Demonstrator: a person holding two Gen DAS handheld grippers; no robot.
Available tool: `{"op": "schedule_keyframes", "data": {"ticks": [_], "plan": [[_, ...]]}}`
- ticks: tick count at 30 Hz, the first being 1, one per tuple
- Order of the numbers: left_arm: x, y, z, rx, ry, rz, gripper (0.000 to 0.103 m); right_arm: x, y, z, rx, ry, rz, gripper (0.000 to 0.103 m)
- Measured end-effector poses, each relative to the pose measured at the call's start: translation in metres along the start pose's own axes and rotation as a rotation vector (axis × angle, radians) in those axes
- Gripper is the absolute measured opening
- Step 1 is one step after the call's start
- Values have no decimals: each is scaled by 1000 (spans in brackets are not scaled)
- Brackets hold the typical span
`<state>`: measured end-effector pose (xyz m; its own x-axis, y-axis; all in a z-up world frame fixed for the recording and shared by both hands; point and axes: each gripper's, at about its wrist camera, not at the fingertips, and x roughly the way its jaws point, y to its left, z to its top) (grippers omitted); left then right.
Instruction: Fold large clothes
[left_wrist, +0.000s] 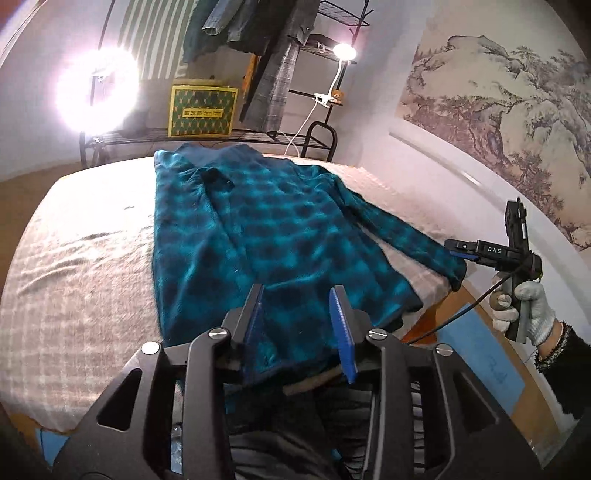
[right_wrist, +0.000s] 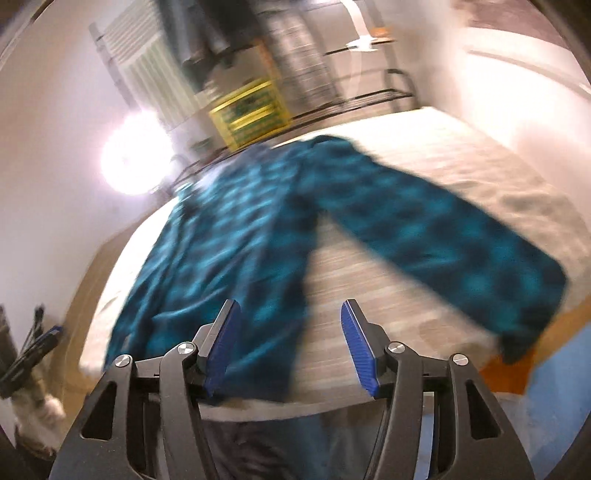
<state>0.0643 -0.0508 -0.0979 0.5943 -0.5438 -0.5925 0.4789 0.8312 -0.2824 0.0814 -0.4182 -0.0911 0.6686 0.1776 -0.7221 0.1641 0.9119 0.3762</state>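
A fuzzy teal plaid shirt (left_wrist: 258, 236) lies flat on the woven bed cover (left_wrist: 81, 266); both hand-held grippers, left (left_wrist: 301, 314) and right (right_wrist: 291, 343), gape empty.

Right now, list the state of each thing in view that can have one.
Shirt: spread flat on the bed, one sleeve stretched out to the edge.
Left claw: open, holding nothing.
Right claw: open, holding nothing.
Ring light: on.
Clip lamp: on.

the black left gripper with blue ribbed pads (left_wrist: 301, 314) tilts downward, jaws parted, nothing pressed between them; the matching black right gripper (right_wrist: 291, 345) stands wider open and empty; a white-gloved right hand (left_wrist: 524, 308) grasps its handle
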Motion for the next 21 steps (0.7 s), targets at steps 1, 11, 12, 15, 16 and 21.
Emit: {"op": "schedule_keyframes", "data": {"ticks": [1,11,12,15,16,21], "plan": [[3,-2,3,3,1,2,37,-2,-9,3,15,-7,-15,56],[45,-27,20,3,40,-90,37,-22,-125,24,119,-60,-286,58],[47,-31,21,11,41,-97,37,-23,-137,26,138,-57,-301,59],[53,-42,23,28,40,-107,37,-17,-170,33,189,-29,-326,60],[55,-44,24,27,39,-110,37,-13,-180,34,197,-14,-343,60],[68,-49,27,25,60,-112,37,3,-213,36,252,42,-343,60]]}}
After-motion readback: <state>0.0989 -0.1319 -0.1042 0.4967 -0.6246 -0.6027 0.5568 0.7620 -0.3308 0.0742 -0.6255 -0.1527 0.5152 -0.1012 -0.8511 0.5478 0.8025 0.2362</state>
